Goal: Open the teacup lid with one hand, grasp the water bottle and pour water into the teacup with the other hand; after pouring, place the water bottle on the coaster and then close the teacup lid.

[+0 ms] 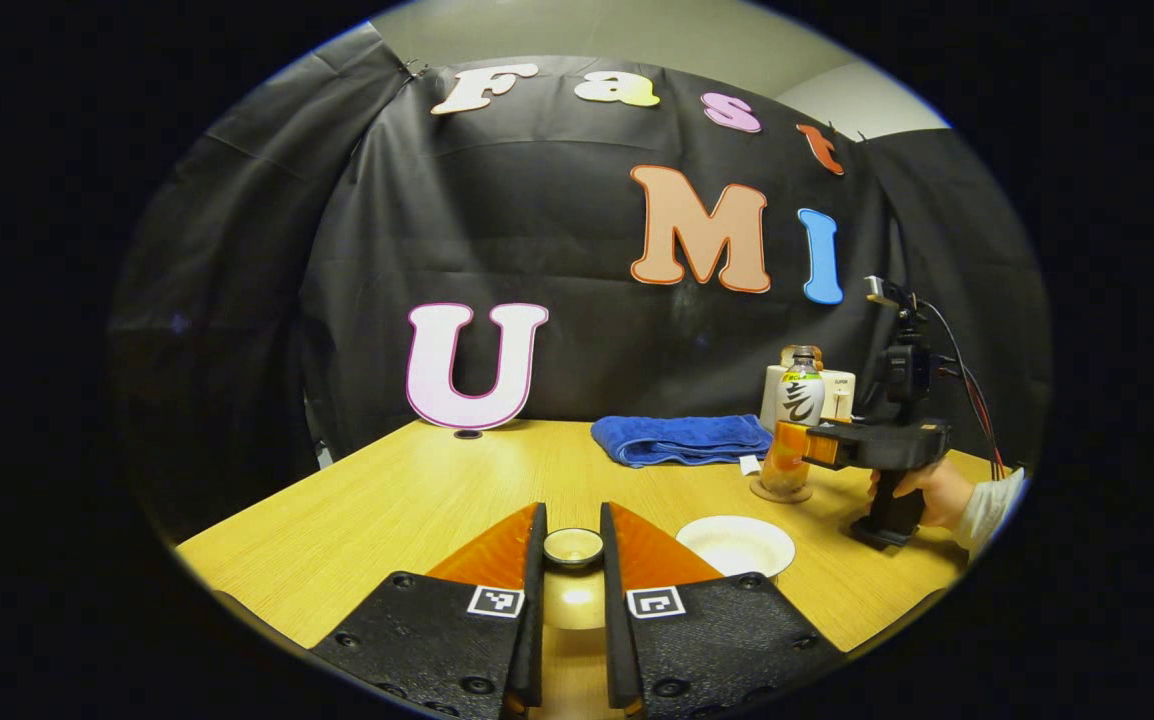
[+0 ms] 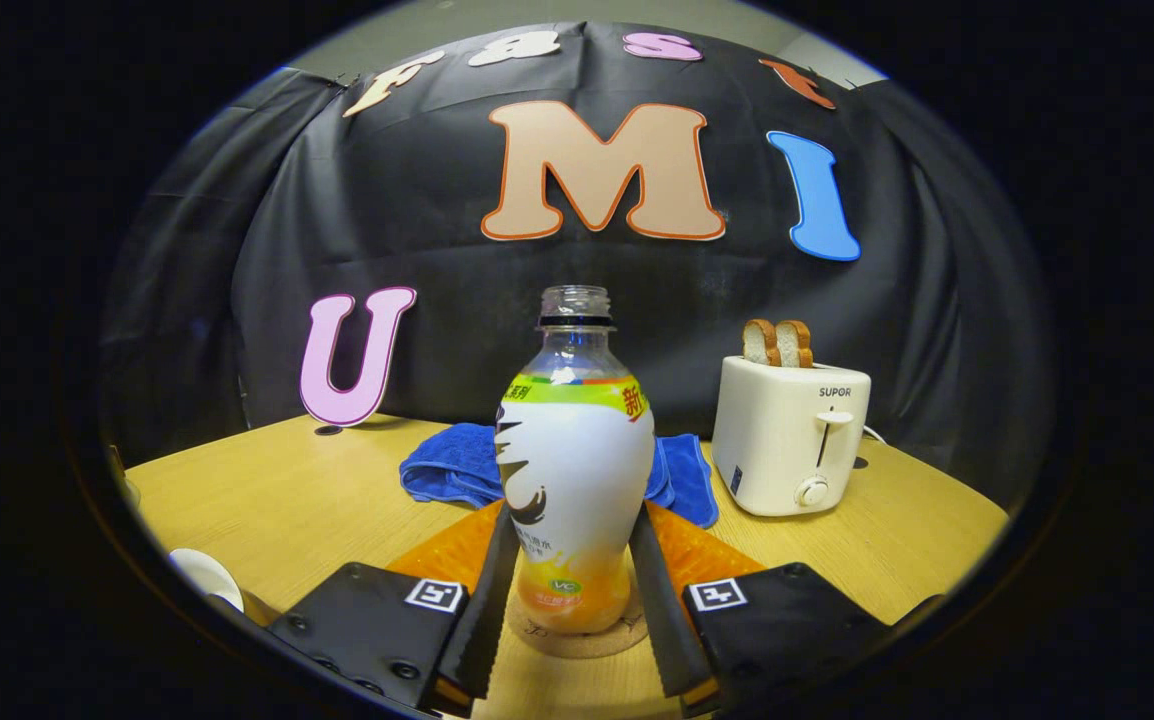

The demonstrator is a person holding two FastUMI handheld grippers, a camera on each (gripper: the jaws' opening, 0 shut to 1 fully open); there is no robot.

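Left gripper point(image 1: 573, 560): fingers nearly closed w/ the small round knob of the cream teacup lid point(image 1: 573, 548) pinched between them, lid body hanging just below the knob, near the front edge of the light wooden tabletop point(image 1: 407, 500). Open white teacup point(image 1: 736, 545) sits just right of it, also towards the front edge.

Right gripper point(image 2: 569, 600): fingers parted to bottle width, one on each side of the clear plastic water bottle w/ white-and-orange label point(image 2: 574, 480); whether both actually press on it, can't tell. Bottle upright, uncapped, standing on the round cork coaster point(image 2: 577, 636). In left gripper view the bottle is towards the right side of the top, a hand point(image 1: 937, 492) on the gripper's grip.

Blue folded towel point(image 2: 452, 465) lies behind the bottle near the back edge; white toaster point(image 2: 790, 435) w/ two bread slices at back right.
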